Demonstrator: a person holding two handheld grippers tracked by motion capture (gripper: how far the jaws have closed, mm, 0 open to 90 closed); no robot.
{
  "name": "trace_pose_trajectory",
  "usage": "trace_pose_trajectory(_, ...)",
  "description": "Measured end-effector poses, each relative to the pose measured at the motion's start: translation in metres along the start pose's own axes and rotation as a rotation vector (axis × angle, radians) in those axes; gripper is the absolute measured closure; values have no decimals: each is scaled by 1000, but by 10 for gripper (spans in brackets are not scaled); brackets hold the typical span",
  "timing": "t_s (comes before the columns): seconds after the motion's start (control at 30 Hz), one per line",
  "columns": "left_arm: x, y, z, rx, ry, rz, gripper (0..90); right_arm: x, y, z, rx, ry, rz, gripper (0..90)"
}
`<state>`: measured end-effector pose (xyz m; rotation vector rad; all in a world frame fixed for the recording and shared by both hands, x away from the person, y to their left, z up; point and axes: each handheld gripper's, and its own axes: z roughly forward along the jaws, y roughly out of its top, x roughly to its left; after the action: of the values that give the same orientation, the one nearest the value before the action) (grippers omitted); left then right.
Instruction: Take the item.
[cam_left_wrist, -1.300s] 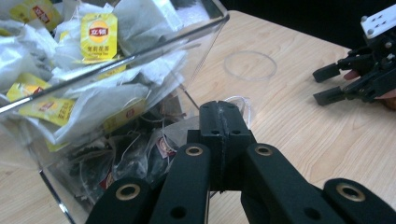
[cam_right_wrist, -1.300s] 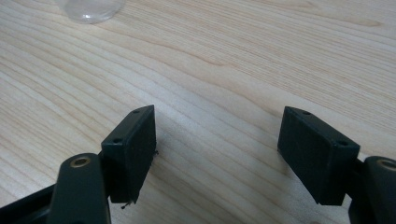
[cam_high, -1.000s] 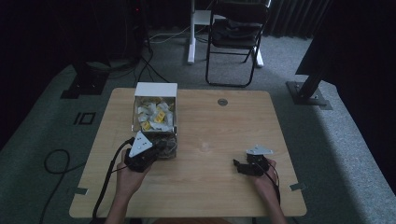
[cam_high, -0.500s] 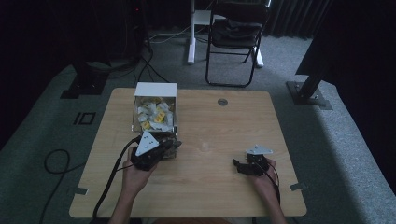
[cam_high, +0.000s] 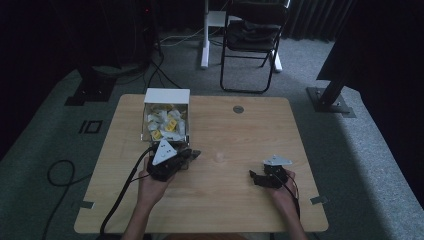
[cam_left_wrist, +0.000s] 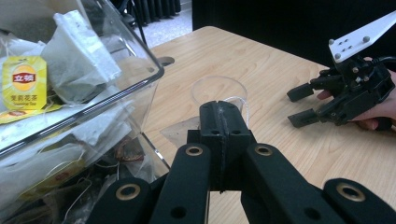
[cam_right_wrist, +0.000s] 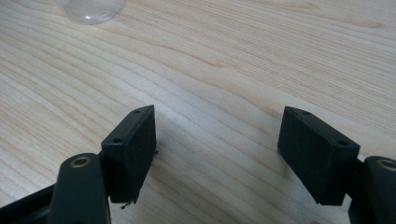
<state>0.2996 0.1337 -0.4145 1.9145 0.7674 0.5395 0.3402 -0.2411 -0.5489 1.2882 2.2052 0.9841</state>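
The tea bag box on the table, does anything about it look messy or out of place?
Mostly tidy. The clear box is heaped with tea bags in a loose jumble. The left gripper has its jaws closed on something thin beside it; nothing lies spilled on the table.

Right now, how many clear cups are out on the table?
1. The clear cup stands on the table just ahead of the shut left claw, beside the box of tea bags. The box could hide another behind it.
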Motion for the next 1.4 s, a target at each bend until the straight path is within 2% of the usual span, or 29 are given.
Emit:
trace_pose_trajectory(0.33, -4, 7, 8, -5, 2, 4, 900, 0, 1, 1, -1, 1, -1, 274)
trace_pose_trajectory(0.57, -5, 9, 13, -14, -9, -10, 900, 0, 1, 1, -1, 2, -2, 274)
trace_pose_trajectory(0.83, -9, 18, 20, -16, -11, 4, 900, 0, 2, 2, 0, 4, -4, 274)
trace_pose_trajectory(1.4, -7, 24, 35, -6, -23, -23, 900, 0, 2, 2, 0, 4, -4, 275)
